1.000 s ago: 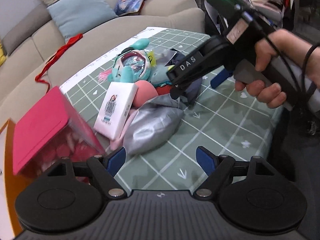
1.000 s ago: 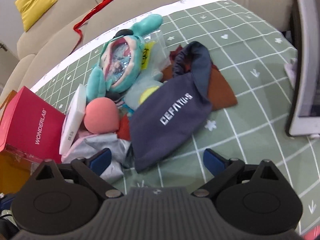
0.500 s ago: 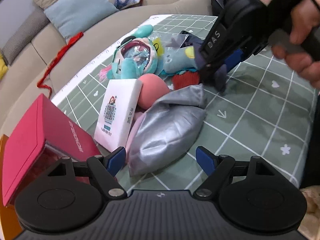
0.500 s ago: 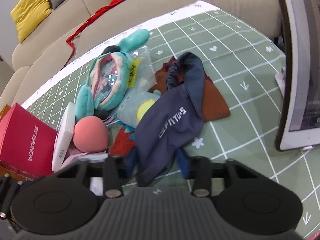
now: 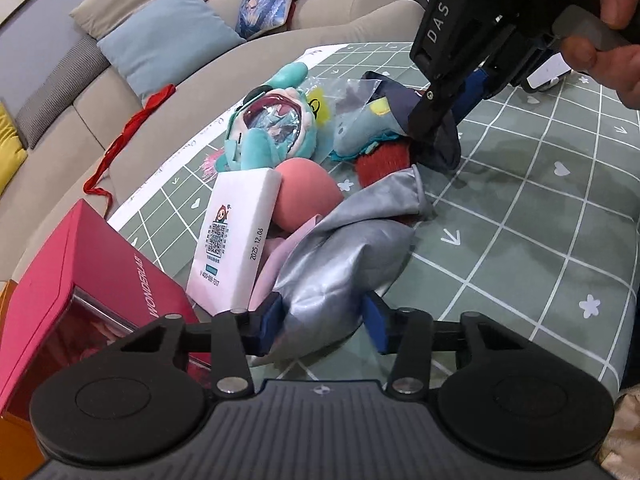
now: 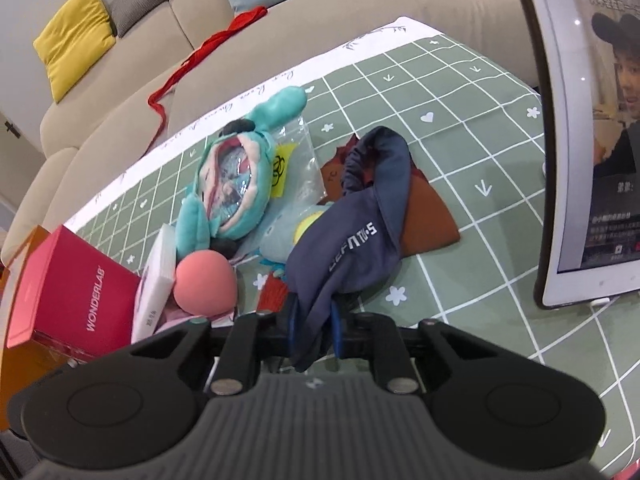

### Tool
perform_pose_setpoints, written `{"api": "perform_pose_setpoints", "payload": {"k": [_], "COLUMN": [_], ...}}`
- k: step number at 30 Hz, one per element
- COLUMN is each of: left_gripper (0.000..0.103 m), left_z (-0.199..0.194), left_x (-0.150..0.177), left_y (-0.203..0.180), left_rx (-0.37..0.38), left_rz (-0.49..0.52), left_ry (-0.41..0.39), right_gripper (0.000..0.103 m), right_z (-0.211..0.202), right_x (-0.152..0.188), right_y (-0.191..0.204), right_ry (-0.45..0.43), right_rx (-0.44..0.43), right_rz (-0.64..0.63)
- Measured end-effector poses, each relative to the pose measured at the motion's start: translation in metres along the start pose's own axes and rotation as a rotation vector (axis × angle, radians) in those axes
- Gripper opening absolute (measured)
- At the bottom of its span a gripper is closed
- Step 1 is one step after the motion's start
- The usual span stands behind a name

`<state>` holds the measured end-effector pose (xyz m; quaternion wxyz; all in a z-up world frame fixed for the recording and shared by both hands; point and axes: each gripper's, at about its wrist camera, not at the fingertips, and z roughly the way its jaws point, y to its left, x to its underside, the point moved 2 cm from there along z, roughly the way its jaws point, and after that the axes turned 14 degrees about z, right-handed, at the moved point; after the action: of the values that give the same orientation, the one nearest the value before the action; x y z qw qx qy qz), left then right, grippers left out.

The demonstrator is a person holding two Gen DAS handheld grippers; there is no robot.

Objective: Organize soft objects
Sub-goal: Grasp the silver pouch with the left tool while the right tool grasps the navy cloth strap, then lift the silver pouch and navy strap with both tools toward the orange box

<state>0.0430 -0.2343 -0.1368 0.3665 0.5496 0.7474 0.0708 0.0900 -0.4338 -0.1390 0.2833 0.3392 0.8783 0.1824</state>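
Right gripper [image 6: 314, 330] closing, clamping navy pouch [image 6: 352, 236]; left gripper [image 5: 322, 326] closing around silver pouch [image 5: 344, 268].

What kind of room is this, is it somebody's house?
Most likely a living room at home: a long beige sofa with a yellow cushion, and a table with a green checked cloth piled with soft toys.

place: home living room | evidence: beige sofa [image 6: 280, 20], cushions [image 5: 168, 52], green tablecloth [image 6: 460, 92]
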Motion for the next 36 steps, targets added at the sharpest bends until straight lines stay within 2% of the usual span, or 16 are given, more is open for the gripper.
{"api": "perform_pose_setpoints", "payload": {"k": [5,9,11,14,19,23,27,29,32,36], "left_gripper": [0.051,0.051,0.048,0.002,0.001,0.001,0.001,0.001,0.001,0.001], "left_z": [-0.003,-0.001,-0.001,-0.002,-0.007,-0.016,-0.038,-0.047,-0.059,-0.075], "left_x": [0.003,0.004,0.005,0.002,0.0,-0.003,-0.008,-0.01,-0.013,-0.014], "left_y": [-0.009,0.005,0.009,0.006,-0.001,0.021,0.049,0.065,0.086,0.104], "left_rx": [-0.033,0.021,0.04,0.103,0.081,0.109,0.15,0.19,0.248,0.264], "left_rz": [0.005,-0.126,-0.143,-0.115,-0.108,-0.247,-0.398,-0.475,-0.541,-0.578], "left_ry": [-0.022,0.008,0.009,0.018,0.014,0.054,0.043,0.049,0.037,0.009], "right_gripper": [0.015,0.016,0.016,0.016,0.016,0.015,0.014,0.01,0.009,0.009], "right_z": [0.003,0.004,0.004,0.003,-0.007,-0.012,-0.023,-0.028,-0.039,-0.071], "right_x": [0.001,0.004,0.005,0.005,0.003,0.002,0.003,0.002,0.0,-0.006], "right_y": [-0.002,0.002,0.002,0.001,0.003,0.003,0.003,0.0,-0.002,0.004], "right_ry": [0.018,0.022,0.023,0.019,-0.011,-0.024,-0.07,-0.072,-0.08,-0.153], "right_rx": [0.002,0.002,0.002,0.002,-0.007,0.0,0.031,0.035,0.015,-0.003], "right_rz": [0.025,0.0,-0.002,0.002,0.001,0.006,-0.009,0.021,0.044,0.007]}}
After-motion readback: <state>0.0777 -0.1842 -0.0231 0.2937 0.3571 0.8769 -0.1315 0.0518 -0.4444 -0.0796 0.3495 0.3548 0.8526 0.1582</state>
